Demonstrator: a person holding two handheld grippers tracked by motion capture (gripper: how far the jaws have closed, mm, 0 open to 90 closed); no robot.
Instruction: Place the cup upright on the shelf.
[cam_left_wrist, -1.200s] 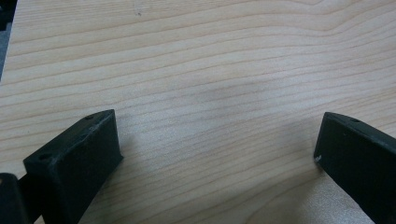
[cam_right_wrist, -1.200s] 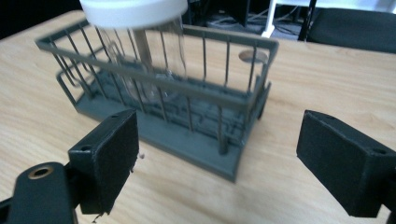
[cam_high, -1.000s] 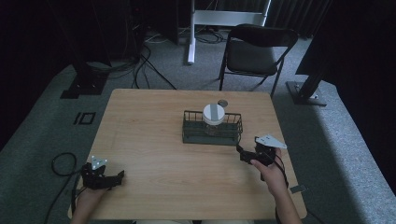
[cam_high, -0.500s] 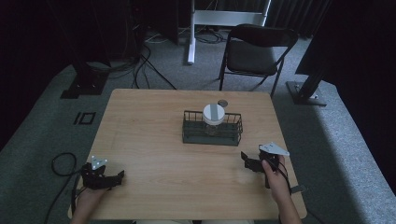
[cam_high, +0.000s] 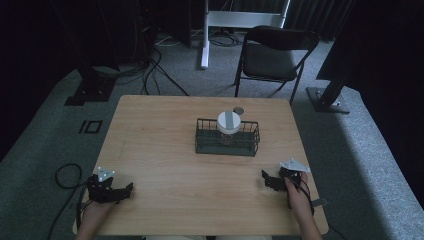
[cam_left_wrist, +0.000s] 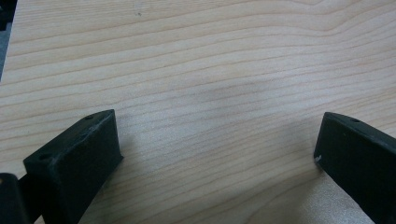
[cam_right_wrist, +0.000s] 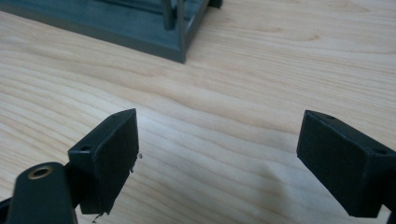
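The pale wooden rectangular tabletop (cam_high: 165, 150) is taking up the middle of the high view, and the dark green wire rack with a solid base (cam_high: 227, 142) is sitting just right of the frame's centre, holding a clear glass jar with a white lid (cam_high: 229, 125) upright inside it. A small dark round object (cam_high: 239, 110) is lying just above the rack. The right tool (cam_high: 272, 181) is resting at the lower right of the frame, well apart from the rack, with its jaws spread wide and nothing between them; its own view is showing the rack's corner (cam_right_wrist: 182, 44) at the top. The left tool (cam_high: 120, 190) is sitting at the lower left, jaws likewise wide apart over bare wood. The likely trouble: reaching for the jar, a jaw is liable to catch the rack's wire rim and drag or tip it, or the smooth glass may slip under a shallow grip.
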